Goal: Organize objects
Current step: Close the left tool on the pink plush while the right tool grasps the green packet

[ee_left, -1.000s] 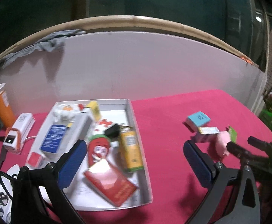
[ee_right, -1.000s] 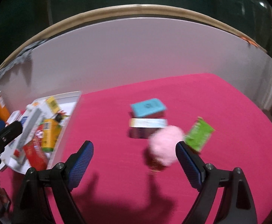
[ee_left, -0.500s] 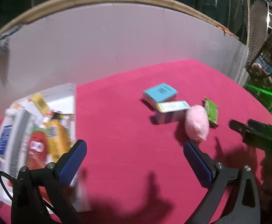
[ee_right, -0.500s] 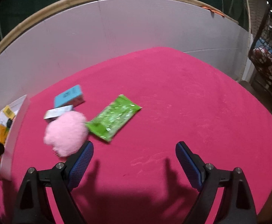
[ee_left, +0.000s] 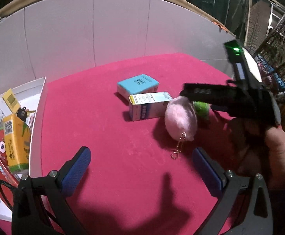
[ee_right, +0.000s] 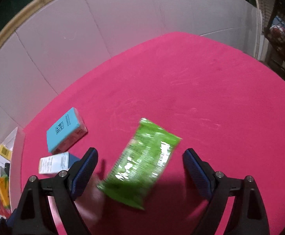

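A green packet [ee_right: 142,162] lies on the pink cloth between the open jaws of my right gripper [ee_right: 140,168], which hovers just above it. A blue box [ee_right: 65,130] and a white carton [ee_right: 53,162] lie to its left. In the left wrist view my left gripper [ee_left: 141,168] is open and empty above the cloth, in front of a pink fluffy keychain [ee_left: 181,118], the white carton [ee_left: 149,105] and the blue box [ee_left: 137,84]. The right gripper's black body [ee_left: 230,99] hides most of the green packet [ee_left: 201,106].
A white tray [ee_left: 37,117] with a yellow juice carton [ee_left: 17,143], a red strawberry pack and other items stands at the left. A grey board wall [ee_left: 93,35] runs behind the table. A wire basket [ee_left: 279,49] stands off the right edge.
Both grippers have swung right, away from the tray. The right gripper has come down over the green packet, which now lies between its jaws. The left gripper now faces the keychain and boxes.
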A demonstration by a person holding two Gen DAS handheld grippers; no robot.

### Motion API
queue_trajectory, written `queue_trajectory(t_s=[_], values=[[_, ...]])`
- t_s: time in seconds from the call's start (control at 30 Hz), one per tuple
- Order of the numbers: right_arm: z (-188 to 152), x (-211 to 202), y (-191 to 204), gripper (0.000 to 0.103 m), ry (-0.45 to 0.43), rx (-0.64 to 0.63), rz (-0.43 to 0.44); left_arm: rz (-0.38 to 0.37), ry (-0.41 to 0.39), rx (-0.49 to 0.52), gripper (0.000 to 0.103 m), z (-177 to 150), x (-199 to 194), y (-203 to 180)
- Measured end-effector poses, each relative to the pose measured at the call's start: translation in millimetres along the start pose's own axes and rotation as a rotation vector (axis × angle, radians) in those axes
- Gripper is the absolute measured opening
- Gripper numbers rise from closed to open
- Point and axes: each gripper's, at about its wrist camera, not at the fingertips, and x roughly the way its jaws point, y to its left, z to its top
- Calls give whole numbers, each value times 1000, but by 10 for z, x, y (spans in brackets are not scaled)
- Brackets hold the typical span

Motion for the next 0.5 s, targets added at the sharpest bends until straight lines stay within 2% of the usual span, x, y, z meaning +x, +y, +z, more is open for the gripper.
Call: queue_trajectory(t_s=[0.07,0.17,0.23,0.27,0.37,0.4,0.5], values=[[-9,30,87,92,-12,-48,-42,0,10,15,103,20,49,-17],[-55,9,87,89,-23,-87,-45,-16,10,49,103,75,133,-93],[-79,-28,28,78,-21,-114,-40,-45,17,68,103,123,206,-171],[-88,-57,-4,76,-21,-125,-28,-60,23,74,103,140,246,-207],[-144,-135,-169,53,-21,-147,-27,-102,46,82,103,196,382,-302],[-170,-163,-224,50,-26,-165,-37,-111,43,86,103,226,426,-340],[-230,-234,-318,50,-37,-176,-31,-131,41,109,103,288,526,-437]])
